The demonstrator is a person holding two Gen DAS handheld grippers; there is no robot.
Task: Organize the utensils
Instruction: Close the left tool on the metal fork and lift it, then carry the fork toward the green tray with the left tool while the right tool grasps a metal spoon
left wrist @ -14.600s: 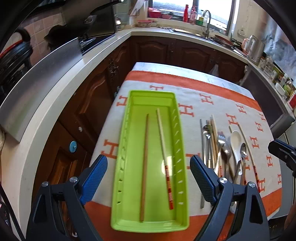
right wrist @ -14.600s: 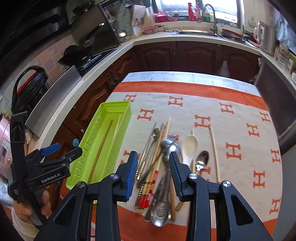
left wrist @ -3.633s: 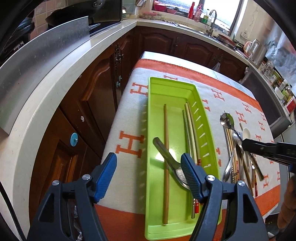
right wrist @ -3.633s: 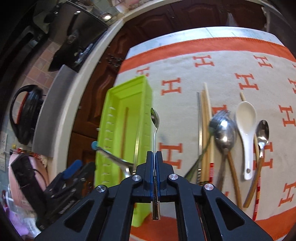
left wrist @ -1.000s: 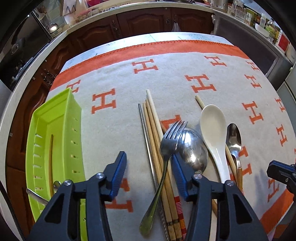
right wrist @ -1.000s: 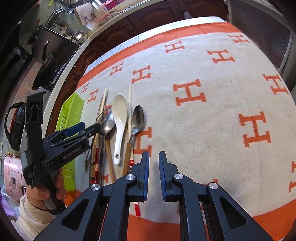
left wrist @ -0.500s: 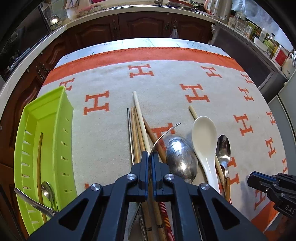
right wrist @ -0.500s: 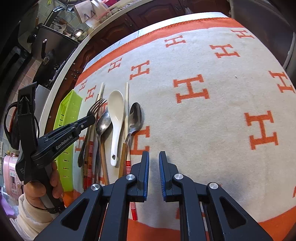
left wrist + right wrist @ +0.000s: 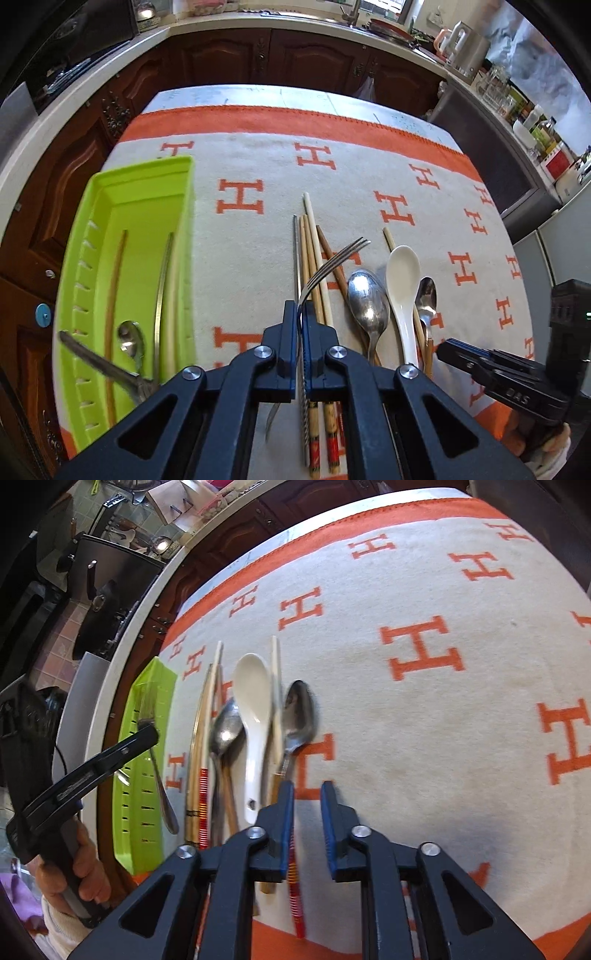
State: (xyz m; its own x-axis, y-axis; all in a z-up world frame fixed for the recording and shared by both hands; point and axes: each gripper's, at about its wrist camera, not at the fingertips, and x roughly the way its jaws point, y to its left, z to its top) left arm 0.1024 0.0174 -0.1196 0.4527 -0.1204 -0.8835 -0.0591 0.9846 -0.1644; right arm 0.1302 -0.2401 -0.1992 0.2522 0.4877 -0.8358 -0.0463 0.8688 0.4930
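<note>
I am gripping the fork (image 9: 334,260) in my left hand-held gripper (image 9: 300,325); my right hand-held gripper (image 9: 307,794) is opening, empty, above the chopsticks (image 9: 294,886).

A cream blanket (image 9: 258,173) with orange H letters covers my worktop. Dark wooden cabinets (image 9: 295,55) stand beyond it. A kettle (image 9: 456,33) sits near the sink tap (image 9: 354,11).

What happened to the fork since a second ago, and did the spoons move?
The left gripper closed on the fork and lifted it off the pile; its tines now hang above the chopsticks. The right gripper has just been opening its jaws beside the small metal spoon, with nothing gripped. The white spoon, the big metal spoon and the green tray stayed put.
</note>
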